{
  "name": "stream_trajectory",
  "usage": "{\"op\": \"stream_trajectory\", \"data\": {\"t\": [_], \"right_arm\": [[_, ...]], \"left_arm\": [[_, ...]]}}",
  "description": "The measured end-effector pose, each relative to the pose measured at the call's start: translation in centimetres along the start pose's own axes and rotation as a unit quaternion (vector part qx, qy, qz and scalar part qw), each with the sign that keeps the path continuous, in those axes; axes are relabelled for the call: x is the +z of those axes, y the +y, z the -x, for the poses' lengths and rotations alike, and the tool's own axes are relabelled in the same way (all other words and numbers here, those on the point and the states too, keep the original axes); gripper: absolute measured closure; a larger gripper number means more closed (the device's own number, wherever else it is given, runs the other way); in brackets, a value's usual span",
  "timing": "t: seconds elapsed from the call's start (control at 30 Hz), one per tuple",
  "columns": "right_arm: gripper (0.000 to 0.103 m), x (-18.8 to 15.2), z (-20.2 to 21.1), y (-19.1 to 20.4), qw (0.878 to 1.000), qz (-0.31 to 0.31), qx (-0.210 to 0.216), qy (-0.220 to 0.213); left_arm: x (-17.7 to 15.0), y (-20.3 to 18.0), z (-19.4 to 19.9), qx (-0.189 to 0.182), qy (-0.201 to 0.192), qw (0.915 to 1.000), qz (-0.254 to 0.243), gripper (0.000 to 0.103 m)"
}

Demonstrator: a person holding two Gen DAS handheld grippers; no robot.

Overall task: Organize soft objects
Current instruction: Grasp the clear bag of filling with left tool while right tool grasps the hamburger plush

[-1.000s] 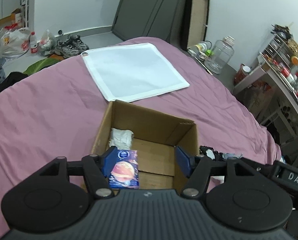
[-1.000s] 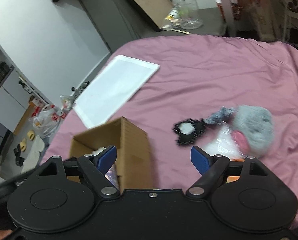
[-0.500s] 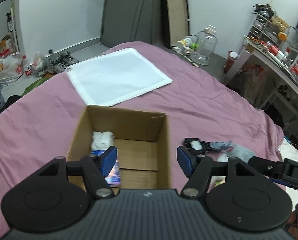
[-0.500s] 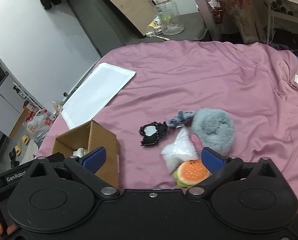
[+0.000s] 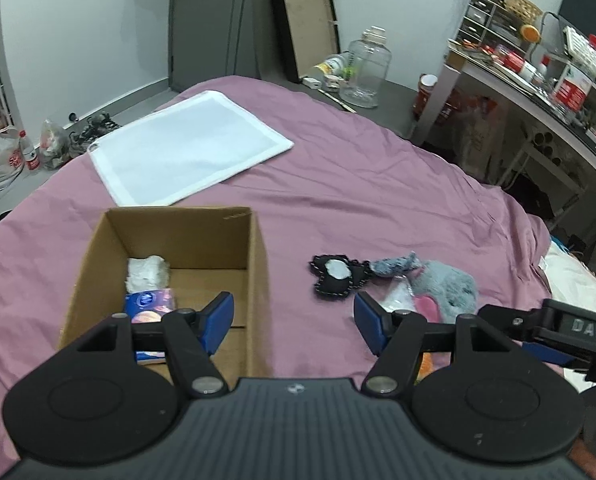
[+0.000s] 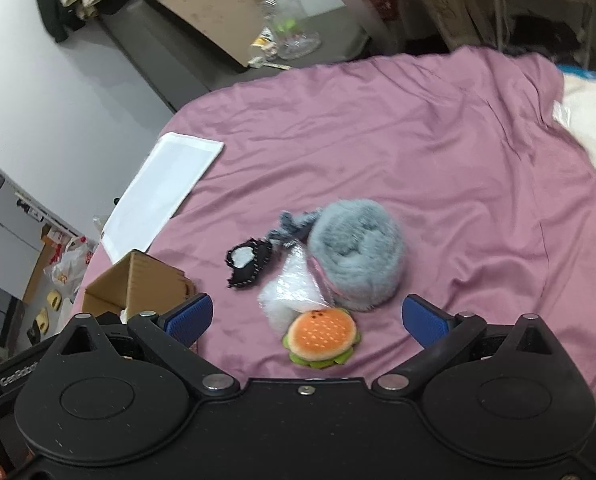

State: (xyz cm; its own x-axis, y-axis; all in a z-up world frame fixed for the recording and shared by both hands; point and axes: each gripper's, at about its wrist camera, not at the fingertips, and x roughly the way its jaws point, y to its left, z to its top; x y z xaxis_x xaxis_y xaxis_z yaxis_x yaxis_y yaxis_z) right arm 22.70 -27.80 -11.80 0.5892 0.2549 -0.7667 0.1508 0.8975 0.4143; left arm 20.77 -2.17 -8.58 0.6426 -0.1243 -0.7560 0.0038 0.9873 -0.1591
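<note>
A cardboard box stands open on the purple bedspread and holds a white wad and a blue packet. Right of it lie a black pouch with a white patch, a grey fluffy plush, a clear bubble-wrap bag and a burger plush. My left gripper is open above the box's right wall, empty. My right gripper is open, empty, with the burger plush between its fingers, untouched.
A white cloth lies flat at the far side of the bed. Beyond the bed stand a clear jar, a leaning framed board and a cluttered desk. Bags and shoes sit on the floor at left.
Both grippers have drawn back and swung right, away from the box. The pile of soft things has come into fuller view, and the right gripper's jaws have spread wider.
</note>
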Motion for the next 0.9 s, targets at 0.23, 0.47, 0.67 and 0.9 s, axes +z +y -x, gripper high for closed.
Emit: {"op": "stream_trajectory", "data": {"t": [0.23,0.47,0.67,0.9], "right_arm": [[0.007,-0.6,-2.4,-1.8,0.999,-0.026,0.017,0.026],[0.015,-0.4,-5.0,-3.6,0.997,-0.058,0.021,0.053],[0.019,-0.6,-7.1,-3.9,0.993,-0.059,0.029,0.096],[0.021,-1.0,-9.5,-3.9,0.989,-0.058,0.037,0.132]], "left_arm": [[-0.1,-1.3,-1.9,-0.014,0.011,0.9998,-0.002,0.038],[0.5,-2.6,-4.6,-0.017,0.038,0.9991,-0.004,0.038],[1.6,-3.7,-6.8,-0.019,0.055,0.9983,-0.007,0.038],[1.8,-5.5,-9.4,-0.035,0.077,0.9964,-0.005,0.038]]}}
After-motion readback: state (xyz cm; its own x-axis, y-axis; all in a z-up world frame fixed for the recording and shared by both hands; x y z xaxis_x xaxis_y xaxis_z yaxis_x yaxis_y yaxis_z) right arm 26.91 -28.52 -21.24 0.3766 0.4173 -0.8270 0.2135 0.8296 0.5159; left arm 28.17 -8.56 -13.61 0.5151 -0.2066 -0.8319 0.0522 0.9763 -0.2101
